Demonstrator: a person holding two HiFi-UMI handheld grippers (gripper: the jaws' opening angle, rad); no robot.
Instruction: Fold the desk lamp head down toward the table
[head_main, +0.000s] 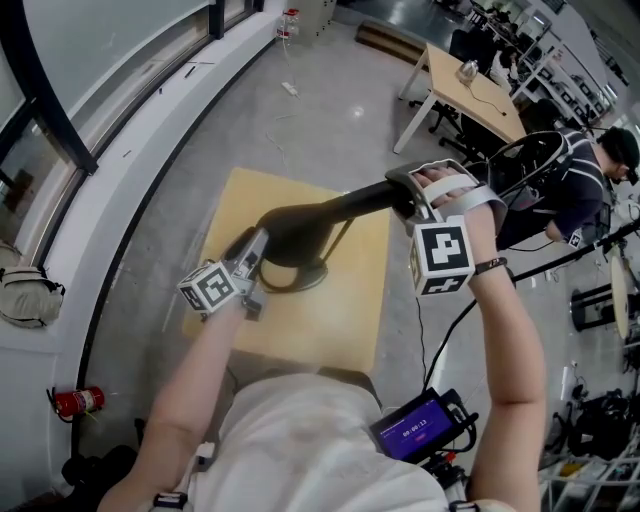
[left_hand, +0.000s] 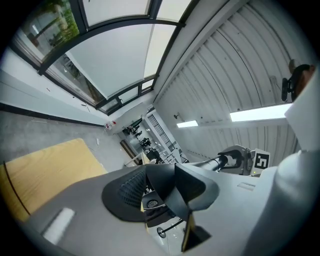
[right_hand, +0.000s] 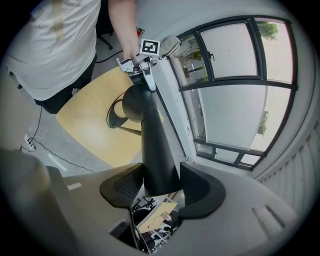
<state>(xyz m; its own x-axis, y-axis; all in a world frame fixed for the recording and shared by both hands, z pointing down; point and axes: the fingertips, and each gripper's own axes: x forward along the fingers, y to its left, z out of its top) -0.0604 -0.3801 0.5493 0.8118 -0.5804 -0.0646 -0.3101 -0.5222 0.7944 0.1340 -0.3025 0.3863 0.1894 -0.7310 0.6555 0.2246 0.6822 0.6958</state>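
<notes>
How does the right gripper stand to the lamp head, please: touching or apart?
Touching: the right gripper view shows the lamp head wedged between the right gripper's pads, no gap either side.

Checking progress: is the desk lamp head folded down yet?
Not yet: the lamp head slopes up from the lamp base to the right gripper, well above the table.

Dark desk lamp (head_main: 312, 222) on table (head_main: 335, 325)

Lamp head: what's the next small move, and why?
Probably ease the right gripper down a little, swinging the lamp head toward the table. Its jaws clasp the raised head end, and the left gripper holds the lamp near its base.
</notes>
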